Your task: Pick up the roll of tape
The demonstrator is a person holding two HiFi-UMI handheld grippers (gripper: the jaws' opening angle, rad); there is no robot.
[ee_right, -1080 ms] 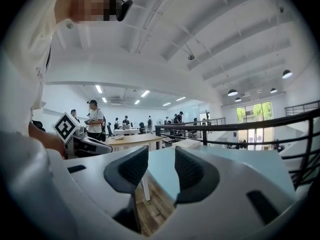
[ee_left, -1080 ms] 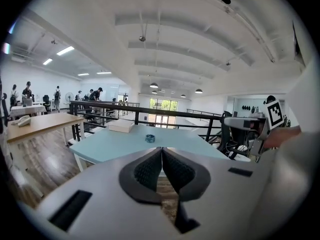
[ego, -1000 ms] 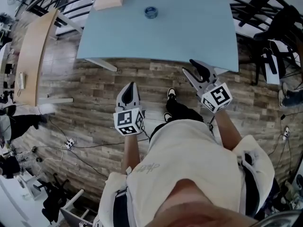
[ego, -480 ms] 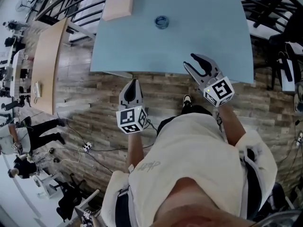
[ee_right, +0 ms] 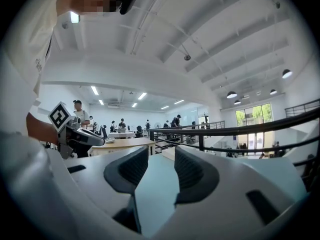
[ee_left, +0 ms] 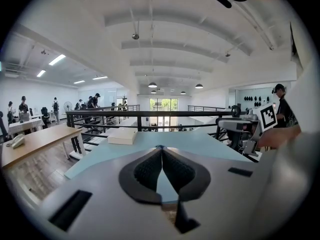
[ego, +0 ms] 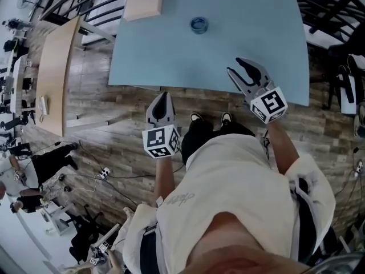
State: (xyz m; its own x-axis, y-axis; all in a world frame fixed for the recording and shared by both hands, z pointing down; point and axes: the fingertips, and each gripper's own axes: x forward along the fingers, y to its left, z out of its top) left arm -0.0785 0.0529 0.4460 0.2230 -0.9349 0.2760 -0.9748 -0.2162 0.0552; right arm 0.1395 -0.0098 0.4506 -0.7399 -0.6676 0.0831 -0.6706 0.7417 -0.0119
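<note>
A small blue roll of tape [ego: 198, 24] lies on the light blue table [ego: 171, 50], toward its far middle. My left gripper [ego: 161, 97] is shut and empty, hanging over the wooden floor just short of the table's near edge. My right gripper [ego: 246, 71] stands open with nothing between its jaws, over the near right part of the table. Both are well short of the tape. In the left gripper view the closed gripper [ee_left: 160, 148] points across the table [ee_left: 190, 141]. The right gripper view shows the open gripper [ee_right: 160, 156]; the tape is not visible there.
A flat tan box [ego: 144, 0] sits on the table's far left corner. A long wooden desk [ego: 54, 67] stands to the left, black railings [ego: 325, 10] run behind and to the right. Cables [ego: 102, 173] lie on the floor; people stand at the far left.
The table has come closer in the head view. My right gripper has moved forward over the table's near edge. The left gripper has risen slightly toward the edge.
</note>
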